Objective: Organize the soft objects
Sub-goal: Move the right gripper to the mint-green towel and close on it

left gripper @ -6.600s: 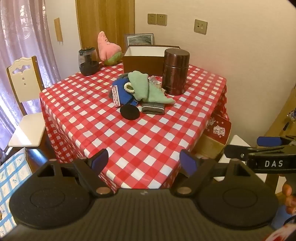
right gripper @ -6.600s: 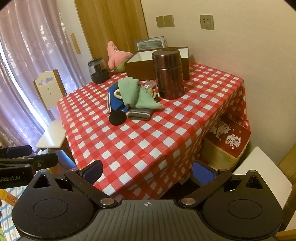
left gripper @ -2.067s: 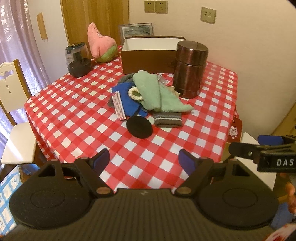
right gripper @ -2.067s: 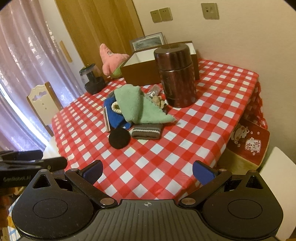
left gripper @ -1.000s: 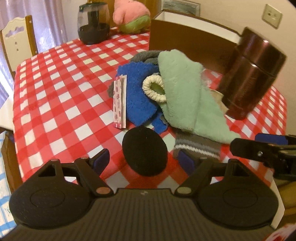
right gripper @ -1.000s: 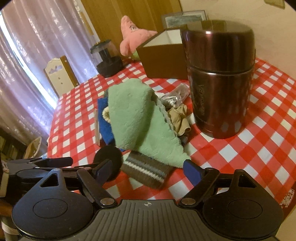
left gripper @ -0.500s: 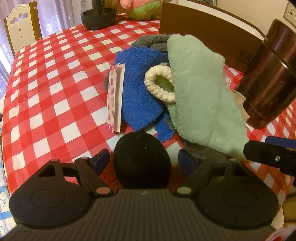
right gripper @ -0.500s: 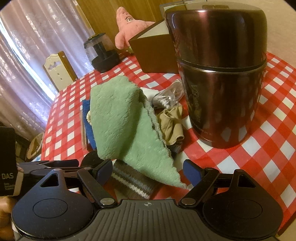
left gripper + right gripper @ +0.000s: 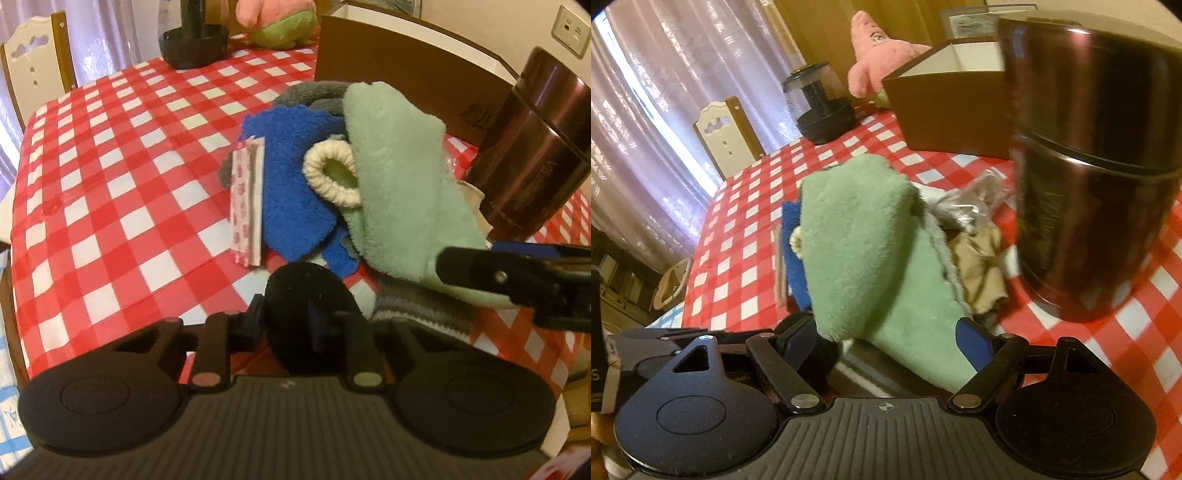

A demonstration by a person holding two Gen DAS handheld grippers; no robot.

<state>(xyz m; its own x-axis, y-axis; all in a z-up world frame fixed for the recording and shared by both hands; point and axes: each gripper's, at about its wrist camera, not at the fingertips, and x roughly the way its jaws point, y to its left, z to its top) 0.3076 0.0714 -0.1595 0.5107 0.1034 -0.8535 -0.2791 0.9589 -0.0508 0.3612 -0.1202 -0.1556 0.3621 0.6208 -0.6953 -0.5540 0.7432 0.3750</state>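
Nipping the black pad off the pile's edge

My left gripper (image 9: 286, 319) is closing on the black pad (image 9: 306, 295), loosest piece; right gripper (image 9: 886, 341) gapes over the green towel (image 9: 864, 251).

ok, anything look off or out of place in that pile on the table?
A thin pink-patterned packet and a crinkly clear wrapper sit among the cloths, neither looking soft. The green cloth is slumped over the striped sock.

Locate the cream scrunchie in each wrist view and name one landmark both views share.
Left wrist: cream scrunchie at centre, between blue cloth and green towel.
Right wrist: only a sliver at the towel's left edge.
Shared landmark: dark brown canister, right side in both.
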